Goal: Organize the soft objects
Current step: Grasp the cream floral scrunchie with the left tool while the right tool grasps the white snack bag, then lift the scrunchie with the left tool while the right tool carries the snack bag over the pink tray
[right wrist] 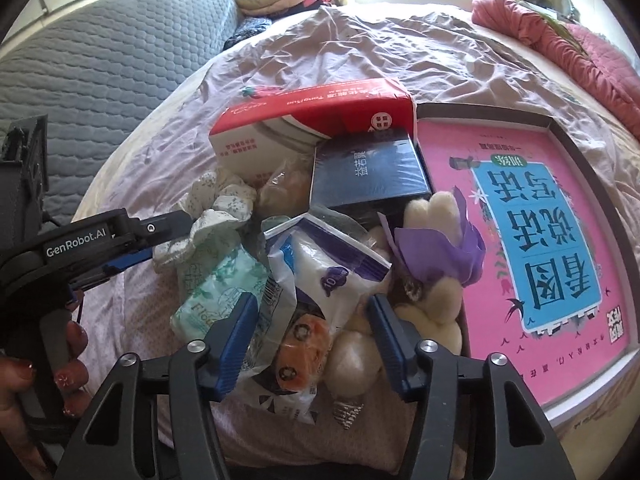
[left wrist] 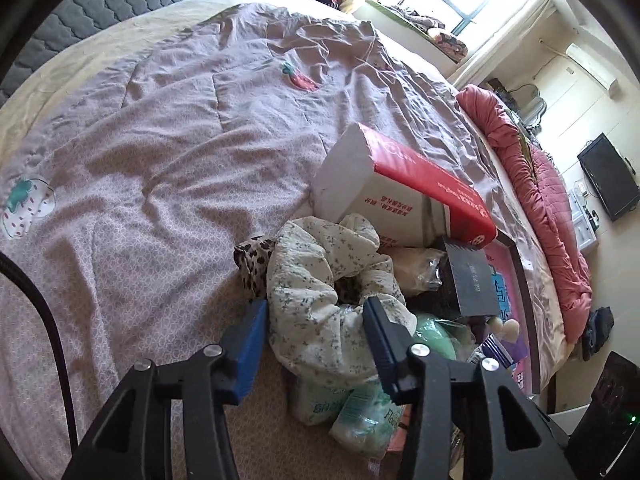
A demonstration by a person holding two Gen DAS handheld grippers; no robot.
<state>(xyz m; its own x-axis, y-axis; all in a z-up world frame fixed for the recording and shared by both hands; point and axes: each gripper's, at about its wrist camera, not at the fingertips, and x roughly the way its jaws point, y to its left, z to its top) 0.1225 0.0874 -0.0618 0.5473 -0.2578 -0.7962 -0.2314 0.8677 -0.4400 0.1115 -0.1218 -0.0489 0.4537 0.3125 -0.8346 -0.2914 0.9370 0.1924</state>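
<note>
Blue-padded left gripper (left wrist: 316, 328), bottom centre of its view, straddles one floral scrunchie (left wrist: 320, 280), half-closed jaws flanking without clearly pinching it, while at right the right gripper (right wrist: 312, 316), likewise half-open, brackets one clear plastic packet (right wrist: 296, 304) atop the pile on the bed (right wrist: 360, 40), grasping nothing certain.
</note>
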